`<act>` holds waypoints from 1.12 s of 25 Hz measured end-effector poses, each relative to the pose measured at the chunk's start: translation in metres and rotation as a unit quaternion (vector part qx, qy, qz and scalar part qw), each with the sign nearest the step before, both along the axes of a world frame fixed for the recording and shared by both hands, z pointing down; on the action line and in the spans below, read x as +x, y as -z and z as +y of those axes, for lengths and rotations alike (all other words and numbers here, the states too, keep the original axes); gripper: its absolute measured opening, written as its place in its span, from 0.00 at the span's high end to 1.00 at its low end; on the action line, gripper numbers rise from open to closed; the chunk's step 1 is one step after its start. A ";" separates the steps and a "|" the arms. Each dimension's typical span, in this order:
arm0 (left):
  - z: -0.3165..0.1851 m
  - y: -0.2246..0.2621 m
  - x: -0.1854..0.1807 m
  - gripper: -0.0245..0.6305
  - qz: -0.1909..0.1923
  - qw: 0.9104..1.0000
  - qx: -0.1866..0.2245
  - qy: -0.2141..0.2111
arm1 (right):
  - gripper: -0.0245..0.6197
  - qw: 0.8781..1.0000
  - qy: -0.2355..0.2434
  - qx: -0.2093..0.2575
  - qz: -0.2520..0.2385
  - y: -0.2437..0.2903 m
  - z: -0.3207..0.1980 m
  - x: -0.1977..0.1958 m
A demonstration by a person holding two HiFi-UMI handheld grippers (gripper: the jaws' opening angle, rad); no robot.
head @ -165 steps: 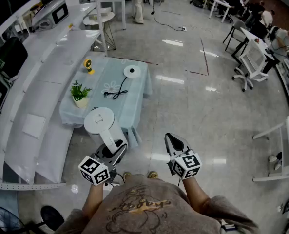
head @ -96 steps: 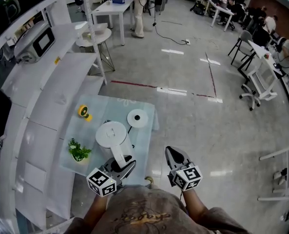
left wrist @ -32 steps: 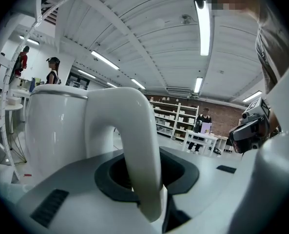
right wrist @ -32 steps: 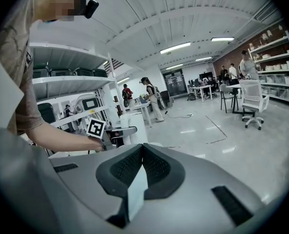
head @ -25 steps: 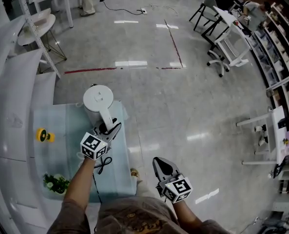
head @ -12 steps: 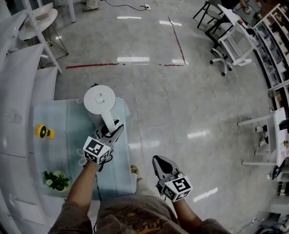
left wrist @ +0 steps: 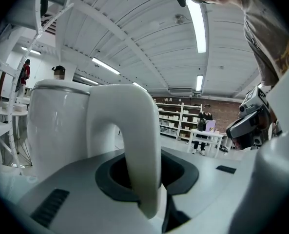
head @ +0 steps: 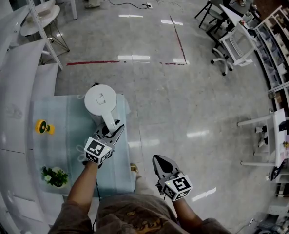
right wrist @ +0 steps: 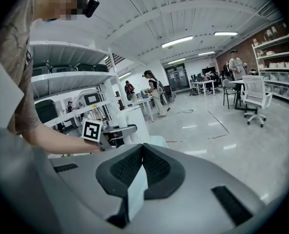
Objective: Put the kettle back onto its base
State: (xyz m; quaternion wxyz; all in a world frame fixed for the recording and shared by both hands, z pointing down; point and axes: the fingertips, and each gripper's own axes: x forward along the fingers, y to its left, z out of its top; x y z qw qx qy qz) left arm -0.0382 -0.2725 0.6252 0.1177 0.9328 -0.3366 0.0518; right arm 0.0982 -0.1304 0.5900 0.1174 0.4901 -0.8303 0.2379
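kettle (head: 100, 101): upright at tabletop (head: 61, 145) far corner; base unseen, likely under it. left gripper (head: 112, 130): your jaws clenched on handle (left wrist: 134, 145). right gripper (head: 160, 161): jaws closed, empty. risk: releasing it off-centre may tip it over the edge.

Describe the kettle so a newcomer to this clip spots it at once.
Beside the white shelving stands a small table draped in pale blue. At its far aisle-side corner is the kettle: white, round-lidded, its handle gripped by the left hand-held gripper, unlike the yellow gadget and potted plant.
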 end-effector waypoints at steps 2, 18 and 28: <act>0.002 -0.001 -0.001 0.79 0.000 1.000 -0.002 0.002 | 0.96 1.000 0.001 0.000 0.001 -0.001 0.003 0.000; 0.023 -0.011 -0.005 0.79 -0.035 0.999 -0.015 -0.002 | 0.96 1.000 0.009 -0.002 0.002 -0.003 0.021 0.000; 0.022 -0.013 -0.002 0.80 -0.040 0.999 -0.016 0.004 | 0.96 1.000 0.012 0.000 0.001 -0.002 0.029 -0.003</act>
